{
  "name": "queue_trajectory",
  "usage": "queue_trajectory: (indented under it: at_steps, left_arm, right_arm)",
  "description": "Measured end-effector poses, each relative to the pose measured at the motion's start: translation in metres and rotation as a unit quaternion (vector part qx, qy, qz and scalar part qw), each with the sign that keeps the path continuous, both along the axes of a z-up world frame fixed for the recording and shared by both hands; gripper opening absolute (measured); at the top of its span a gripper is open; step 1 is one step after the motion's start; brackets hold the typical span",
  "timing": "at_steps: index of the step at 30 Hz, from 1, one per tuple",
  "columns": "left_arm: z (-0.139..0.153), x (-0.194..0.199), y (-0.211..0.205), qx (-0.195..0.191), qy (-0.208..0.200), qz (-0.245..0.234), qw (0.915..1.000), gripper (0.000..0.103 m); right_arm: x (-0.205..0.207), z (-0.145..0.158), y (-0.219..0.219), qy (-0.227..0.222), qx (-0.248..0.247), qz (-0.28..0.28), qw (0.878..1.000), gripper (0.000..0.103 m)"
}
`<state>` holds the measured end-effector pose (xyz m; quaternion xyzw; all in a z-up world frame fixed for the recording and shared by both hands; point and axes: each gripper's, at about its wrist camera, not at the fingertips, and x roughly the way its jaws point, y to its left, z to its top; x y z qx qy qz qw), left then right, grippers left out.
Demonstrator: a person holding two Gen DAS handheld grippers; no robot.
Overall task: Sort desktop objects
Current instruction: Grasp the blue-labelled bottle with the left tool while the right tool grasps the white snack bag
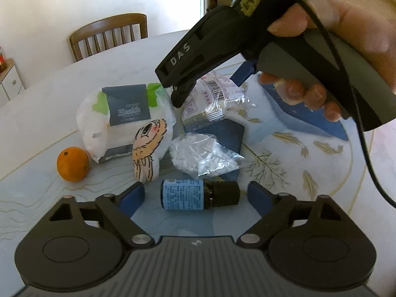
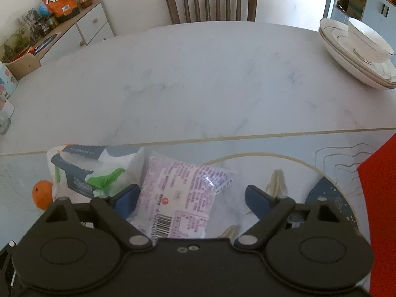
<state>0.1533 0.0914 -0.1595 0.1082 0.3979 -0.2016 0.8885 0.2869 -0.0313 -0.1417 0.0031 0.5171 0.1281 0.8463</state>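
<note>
Only the left wrist view shows the bottle [image 1: 198, 194].

Two handheld grippers, both matte black plastic. The left gripper [image 1: 195, 195] has blue fingertip pads, silver pivot screws and a ribbed grey top. The right gripper [image 1: 210, 84] shows raised letters "DAS", a worn yellow sticker and a trailing black cable [image 1: 366, 148], its grey handle in a bare hand [image 1: 346, 57].
</note>
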Motion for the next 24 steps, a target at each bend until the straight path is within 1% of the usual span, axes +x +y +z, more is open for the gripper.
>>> queue_trajectory:
  at_steps: [1, 3, 6, 10, 11, 12, 13, 17, 24]
  left_arm:
    - [0.001, -0.001, -0.001, 0.0, -0.001, -0.003, 1.0, 0.082]
    - [0.002, -0.003, -0.003, 0.007, -0.006, -0.007, 0.9999, 0.078]
    - [0.004, -0.005, -0.006, 0.012, -0.008, -0.008, 0.9999, 0.073]
    - [0.005, -0.006, -0.007, 0.01, -0.001, 0.003, 0.9999, 0.069]
    - [0.005, -0.006, -0.007, 0.008, 0.001, 0.004, 1.0, 0.068]
    - [0.006, -0.006, -0.007, 0.005, 0.004, 0.005, 1.0, 0.063]
    - [0.007, -0.007, -0.007, 0.006, 0.004, 0.005, 1.0, 0.061]
    - [0.008, -0.009, -0.009, 0.008, 0.008, 0.014, 0.9998, 0.061]
    - [0.011, -0.018, -0.013, 0.011, 0.016, 0.023, 0.9995, 0.061]
  right_arm:
    - [-0.001, 0.0, 0.0, 0.0, -0.001, 0.001, 1.0, 0.084]
    - [-0.003, 0.0, 0.001, -0.003, -0.008, 0.007, 1.0, 0.083]
    - [-0.006, 0.0, -0.001, -0.003, -0.006, 0.008, 1.0, 0.076]
    - [-0.01, 0.002, -0.003, -0.003, -0.014, 0.018, 1.0, 0.063]
    - [-0.012, 0.002, -0.004, -0.004, -0.019, 0.021, 1.0, 0.061]
    - [-0.014, 0.002, -0.005, -0.005, -0.021, 0.023, 1.0, 0.061]
    - [-0.016, 0.002, -0.005, -0.004, -0.022, 0.023, 0.999, 0.06]
    - [-0.023, 0.005, -0.015, -0.001, -0.016, 0.02, 1.0, 0.054]
    - [-0.043, 0.011, -0.037, -0.001, -0.013, 0.02, 1.0, 0.052]
